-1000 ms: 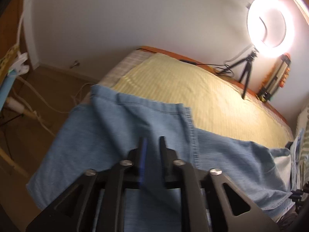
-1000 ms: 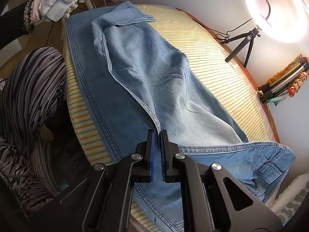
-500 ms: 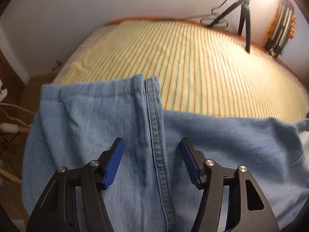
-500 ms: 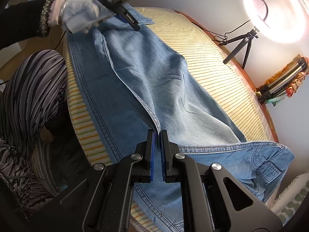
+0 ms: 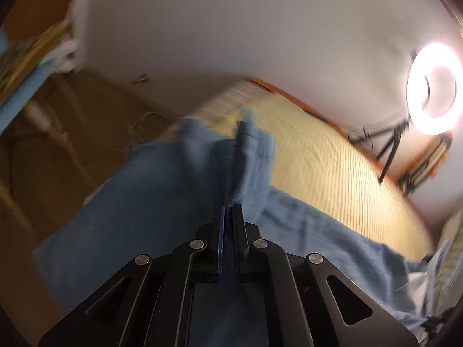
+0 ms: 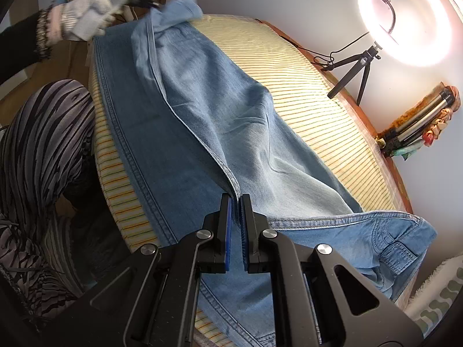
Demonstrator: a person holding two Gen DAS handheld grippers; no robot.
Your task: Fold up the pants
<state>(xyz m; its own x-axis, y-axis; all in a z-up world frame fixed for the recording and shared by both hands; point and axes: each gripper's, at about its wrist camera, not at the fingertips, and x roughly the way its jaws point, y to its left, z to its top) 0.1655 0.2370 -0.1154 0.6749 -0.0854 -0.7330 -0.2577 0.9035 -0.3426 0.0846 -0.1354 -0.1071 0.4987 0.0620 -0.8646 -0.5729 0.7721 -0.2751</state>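
No legible brand, label or writing anywhere. Left wrist view heavily motion-blurred: hem end of the light blue denim pants [image 5: 162, 202] smeared, seams unreadable there. Lower part of the person's striped grey-and-black trousers [image 6: 43, 150] cut off by the frame edge.

Pants spread lengthwise across the yellow striped mattress cover [image 6: 303, 92], one leg lapped over the other, waistband and pocket at the end nearest the right gripper [image 6: 236, 199], hem at the far end.

Black right gripper with blue pads pressed together, pinching the seam edge of the upper leg beside the waistband. Black left gripper [image 5: 229, 211] just closed, jaws pinching the bunched hem cloth; in the right wrist view, held in a white-gloved left hand [image 6: 84, 20] beyond the far end of the pants, hem raised off the mattress cover.

Past the pants' far side: a glowing ring light [image 6: 405, 17] on a small black tripod, white wall behind. Brown floor below the hem end.
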